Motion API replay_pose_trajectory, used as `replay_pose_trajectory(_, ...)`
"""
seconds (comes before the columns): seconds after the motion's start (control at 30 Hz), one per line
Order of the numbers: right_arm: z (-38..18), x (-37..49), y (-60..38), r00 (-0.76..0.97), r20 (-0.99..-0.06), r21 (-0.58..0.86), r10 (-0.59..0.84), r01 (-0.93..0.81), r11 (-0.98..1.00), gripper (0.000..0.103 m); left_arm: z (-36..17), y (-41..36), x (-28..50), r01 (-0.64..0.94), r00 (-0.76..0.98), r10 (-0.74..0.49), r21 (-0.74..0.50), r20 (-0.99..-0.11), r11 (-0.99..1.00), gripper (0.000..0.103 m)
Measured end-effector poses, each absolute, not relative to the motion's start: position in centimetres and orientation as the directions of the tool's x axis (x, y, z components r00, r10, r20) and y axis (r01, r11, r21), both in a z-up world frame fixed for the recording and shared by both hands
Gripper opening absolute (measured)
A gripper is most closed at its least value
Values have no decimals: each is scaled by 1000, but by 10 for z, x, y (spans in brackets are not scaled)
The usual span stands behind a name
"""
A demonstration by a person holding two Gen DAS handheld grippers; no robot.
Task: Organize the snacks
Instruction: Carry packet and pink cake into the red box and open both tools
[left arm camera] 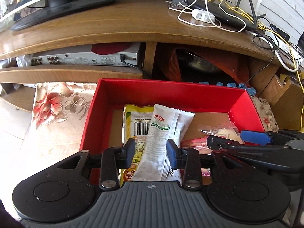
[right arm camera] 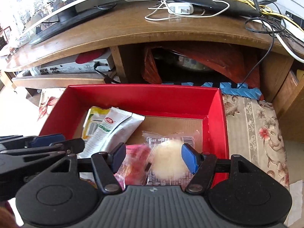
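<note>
Red cardboard box (left arm camera: 171,93) already holds four snacks: a yellow packet (left arm camera: 133,121) and a white sachet (left arm camera: 161,138) at nine o'clock, a pink packet (right arm camera: 135,163) and a clear-wrapped bun (right arm camera: 168,159) at five. The left gripper (left arm camera: 151,150) stands released around the sachet. The right gripper (right arm camera: 153,158) straddles the bun, grip uncertain. Only the right view shows the bun whole; snacks outside the box appear in neither.

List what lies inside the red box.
Inside the red box: white packet atop yellow packet, pink packet, clear-wrapped pale bun. The grippers hide the near end.
</note>
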State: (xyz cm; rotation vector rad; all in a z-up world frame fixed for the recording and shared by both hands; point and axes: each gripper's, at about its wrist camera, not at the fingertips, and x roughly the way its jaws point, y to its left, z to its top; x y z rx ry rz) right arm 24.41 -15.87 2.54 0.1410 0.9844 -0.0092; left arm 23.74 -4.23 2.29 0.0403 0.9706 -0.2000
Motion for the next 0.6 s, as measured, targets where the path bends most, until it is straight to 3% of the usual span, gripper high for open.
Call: replay_pose_trajectory(0.6, 52, 203, -157, 563, -826, 79, 16, 88, 993, 65, 42, -40, 199, 241, 552, -203, -79, -809, 967, 60)
